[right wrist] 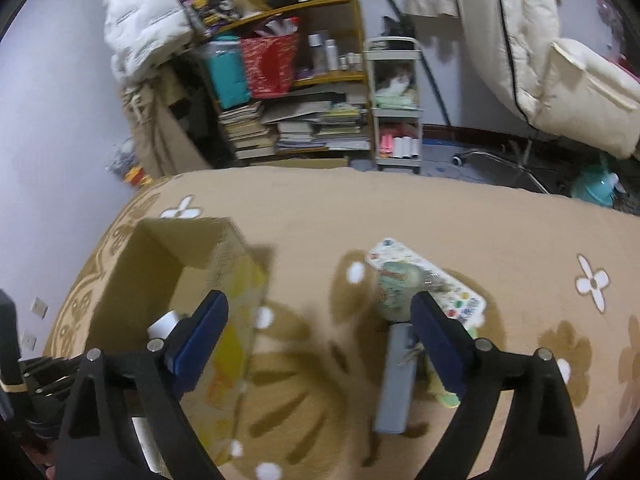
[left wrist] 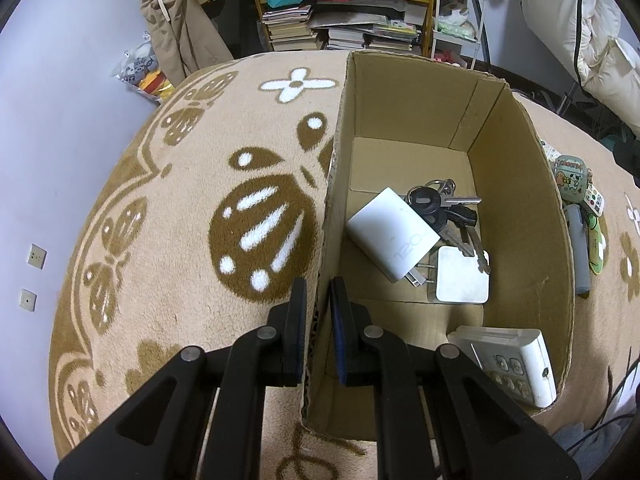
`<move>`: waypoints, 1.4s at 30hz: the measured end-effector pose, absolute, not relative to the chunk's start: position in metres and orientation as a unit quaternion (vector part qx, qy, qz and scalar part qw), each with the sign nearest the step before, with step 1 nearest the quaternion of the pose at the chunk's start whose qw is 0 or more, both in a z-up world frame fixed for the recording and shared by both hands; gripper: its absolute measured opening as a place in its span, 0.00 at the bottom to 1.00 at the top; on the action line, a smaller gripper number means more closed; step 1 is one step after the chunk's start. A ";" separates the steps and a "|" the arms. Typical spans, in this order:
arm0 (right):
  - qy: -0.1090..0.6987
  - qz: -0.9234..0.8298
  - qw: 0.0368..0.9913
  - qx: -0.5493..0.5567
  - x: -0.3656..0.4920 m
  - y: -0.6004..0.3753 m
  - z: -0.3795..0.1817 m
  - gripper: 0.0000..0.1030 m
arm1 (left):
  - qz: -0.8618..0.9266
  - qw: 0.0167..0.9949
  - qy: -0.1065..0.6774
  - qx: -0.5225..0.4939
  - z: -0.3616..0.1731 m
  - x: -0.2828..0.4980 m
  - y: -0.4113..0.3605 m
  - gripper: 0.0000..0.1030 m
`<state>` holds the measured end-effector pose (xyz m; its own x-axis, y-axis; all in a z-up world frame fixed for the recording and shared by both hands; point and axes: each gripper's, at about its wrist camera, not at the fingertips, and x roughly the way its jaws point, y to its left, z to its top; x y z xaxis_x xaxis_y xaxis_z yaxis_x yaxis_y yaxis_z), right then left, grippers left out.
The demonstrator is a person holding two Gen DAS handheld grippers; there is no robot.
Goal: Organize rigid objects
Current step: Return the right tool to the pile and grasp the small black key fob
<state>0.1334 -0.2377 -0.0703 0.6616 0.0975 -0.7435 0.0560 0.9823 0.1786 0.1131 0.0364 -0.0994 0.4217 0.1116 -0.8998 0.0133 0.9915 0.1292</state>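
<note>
A tan carpet (left wrist: 192, 168) with brown and white floral motifs fills the lower half of both views. At top centre, a yellow-framed shelf unit (right wrist: 352, 76) holds a teal bag (right wrist: 226, 72), a red patterned bag (right wrist: 270, 66) and small bottles (right wrist: 324, 54); stacked books (left wrist: 288, 28) lie beneath. A white trolley (right wrist: 396, 108) stands to its right. Beige clothing (left wrist: 176, 28) hangs at upper left. Two wall plates (left wrist: 36, 257) sit at far left.
</note>
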 end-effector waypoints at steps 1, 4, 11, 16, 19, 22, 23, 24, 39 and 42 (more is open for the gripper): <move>0.414 0.002 0.906 0.093 0.135 -0.245 -0.074 0.95 | 0.029 0.841 0.537 0.058 -0.100 0.113 0.037 0.12; 0.425 -0.022 0.900 0.095 0.140 -0.263 -0.084 0.95 | 0.030 0.841 0.536 0.059 -0.099 0.113 0.037 0.12; 0.444 -0.054 0.887 0.112 0.153 -0.298 -0.107 0.95 | 0.031 0.842 0.536 0.058 -0.100 0.114 0.037 0.12; 0.466 -0.069 0.873 0.124 0.157 -0.315 -0.126 0.95 | 0.032 0.841 0.536 0.060 -0.100 0.114 0.037 0.12; 0.480 -0.076 0.862 0.144 0.158 -0.323 -0.138 0.89 | 0.031 0.841 0.537 0.058 -0.100 0.114 0.037 0.12; 0.496 -0.080 0.850 0.159 0.159 -0.329 -0.149 0.82 | 0.030 0.841 0.538 0.057 -0.100 0.114 0.038 0.12; 0.499 -0.080 0.846 0.169 0.158 -0.331 -0.151 0.81 | 0.030 0.841 0.537 0.057 -0.100 0.114 0.038 0.12; 0.502 -0.080 0.842 0.180 0.157 -0.334 -0.154 0.81 | 0.031 0.841 0.537 0.057 -0.100 0.114 0.038 0.12; 0.524 -0.057 0.820 0.222 0.156 -0.346 -0.177 0.59 | 0.031 0.841 0.536 0.062 -0.100 0.113 0.036 0.12; 0.532 -0.062 0.817 0.213 0.158 -0.346 -0.178 0.39 | 0.031 0.841 0.537 0.059 -0.101 0.114 0.036 0.12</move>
